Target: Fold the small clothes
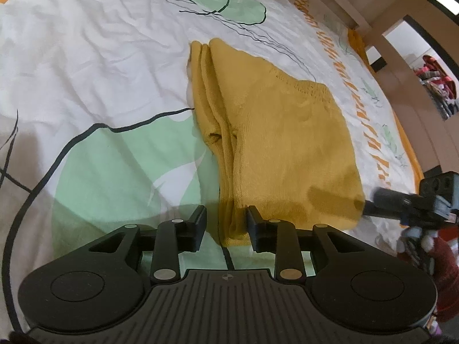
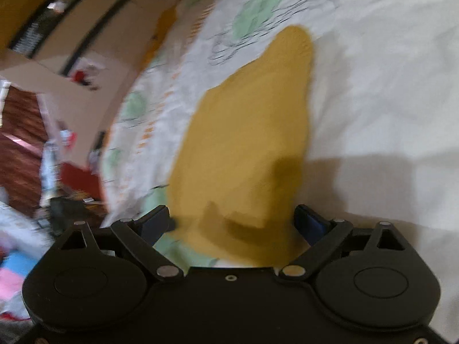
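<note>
A mustard-yellow knitted garment (image 1: 287, 143) lies folded on the bed, its stacked fold edges running along its left side. My left gripper (image 1: 226, 223) stands open around the near end of those edges. The cloth sits between the jaws, but the left pad is clear of it. One finger (image 1: 384, 197) of my right gripper reaches in at the garment's near right corner. In the blurred right wrist view the same garment (image 2: 243, 132) stretches away from my right gripper (image 2: 232, 223). Its jaws are wide open, one on each side of the near end, with nothing gripped.
The bedsheet (image 1: 86, 57) is white with green patches, black lines and orange marks. Its right edge drops off toward beige wooden furniture (image 1: 401, 71). A red sleeve (image 1: 444, 272) is at the right. Clutter lies on the floor (image 2: 28, 229) left of the bed.
</note>
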The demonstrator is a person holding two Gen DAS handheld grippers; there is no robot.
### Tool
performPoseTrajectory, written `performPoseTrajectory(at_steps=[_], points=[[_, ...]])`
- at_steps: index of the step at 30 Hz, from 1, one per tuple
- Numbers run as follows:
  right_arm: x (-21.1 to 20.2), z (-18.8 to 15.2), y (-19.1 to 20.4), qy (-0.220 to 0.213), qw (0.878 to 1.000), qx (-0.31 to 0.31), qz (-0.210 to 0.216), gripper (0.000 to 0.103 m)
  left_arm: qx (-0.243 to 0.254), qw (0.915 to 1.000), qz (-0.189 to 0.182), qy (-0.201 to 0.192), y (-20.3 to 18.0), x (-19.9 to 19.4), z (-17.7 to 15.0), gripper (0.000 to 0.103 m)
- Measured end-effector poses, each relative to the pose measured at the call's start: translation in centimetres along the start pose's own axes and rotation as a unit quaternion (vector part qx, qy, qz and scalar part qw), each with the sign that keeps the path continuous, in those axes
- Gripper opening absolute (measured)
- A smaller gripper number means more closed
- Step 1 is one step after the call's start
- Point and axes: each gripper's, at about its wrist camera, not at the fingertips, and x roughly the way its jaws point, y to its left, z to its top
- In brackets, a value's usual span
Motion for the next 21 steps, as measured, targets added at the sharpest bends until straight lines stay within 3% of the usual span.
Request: performPoseTrajectory(at_steps=[4,6,9,12,16,18,21], points=[[-0.6,-1.6,1.5,0.061,0.991,0.021,0.116,0.095,0.004,0.9997,0.006,-0.024,-0.4,-0.9,-0.1,0.036],[-1.2,-2.4,2.7,0.076,0.99,0.007,0.122,0.095,-0.005,0.9991,0.008,-0.04,-0.5,-1.4,-0.1,0.045],[-2.7,-3.3,5.2,0.047,0.996,-0.045,0.064,0.095,-0.026,0.9973,0.013,-0.067,-0.9,-2.3,-0.2,0.053],[-4.5,-4.0,6.9,-0.037,0.996,-0.078,0.0,0.103,-0.027,0.9943,0.039,-0.095,-2.0,-3.4,-0.4,0.058],[-5.9,-5.6,10.6,-0.155,0.968,-0.141,-0.138,0.103,0.021,0.9863,0.084,-0.14,-4.6,-5.5,-0.9,0.066],[-5.9,-6.2,11.9,-0.188,0.954,-0.158,-0.175,0.103,0.049,0.9795,0.111,-0.161,-6.2,-6.5,-1.3,0.077],[-5.4,-7.0,13.3,-0.212,0.935,-0.158,-0.235,0.103,0.097,0.9615,0.168,-0.195,-9.0,-7.6,-2.0,0.078]])
